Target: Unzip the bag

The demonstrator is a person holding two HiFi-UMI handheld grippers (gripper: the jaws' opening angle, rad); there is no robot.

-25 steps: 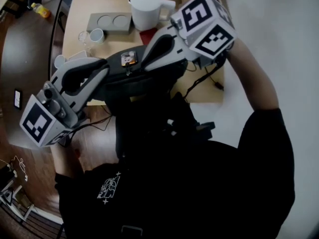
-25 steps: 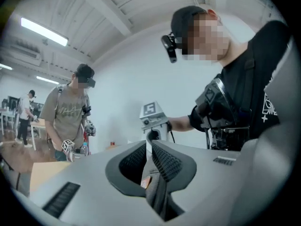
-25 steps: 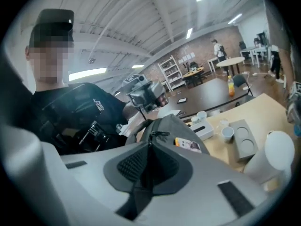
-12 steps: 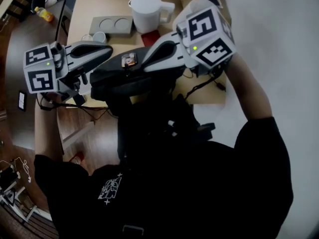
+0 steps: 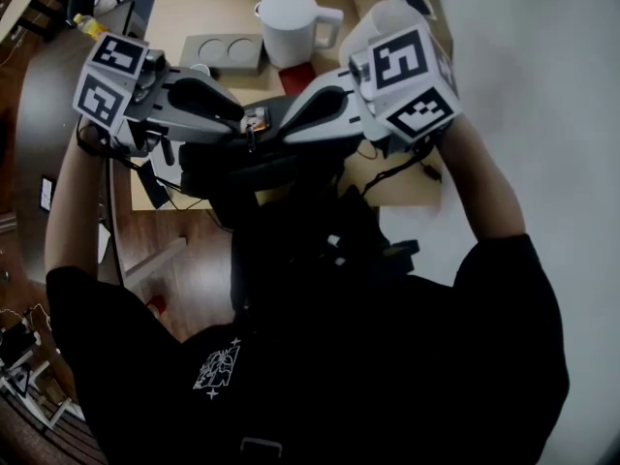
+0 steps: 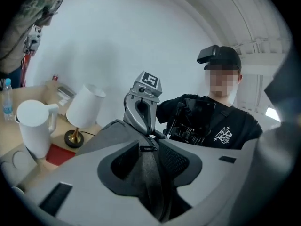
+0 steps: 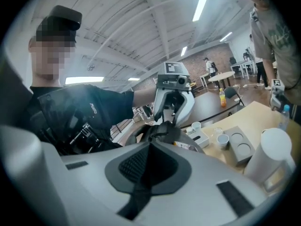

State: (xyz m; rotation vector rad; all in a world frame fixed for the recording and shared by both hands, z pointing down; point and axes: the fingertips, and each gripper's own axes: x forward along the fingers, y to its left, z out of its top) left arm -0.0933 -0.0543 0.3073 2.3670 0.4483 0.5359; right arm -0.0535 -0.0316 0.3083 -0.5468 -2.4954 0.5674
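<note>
Head view: black bag (image 5: 266, 168) hangs between both grippers. Left gripper (image 5: 242, 124) at bag's top left, right gripper (image 5: 279, 136) at top right, tips close together.

Left gripper view: jaws opening, soft matte dark fold of bag (image 6: 151, 182) between them, running past tips.

Right gripper view: jaws closed tight on flat woven strap (image 7: 141, 185) of bag; smooth grey jaw shells, meshed pads (image 7: 134, 166).

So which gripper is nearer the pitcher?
Right, it seems. The right gripper, shut on the bag, is just this side of the pitcher; the left gripper, jaws opening with bag between, sits further left.
</note>
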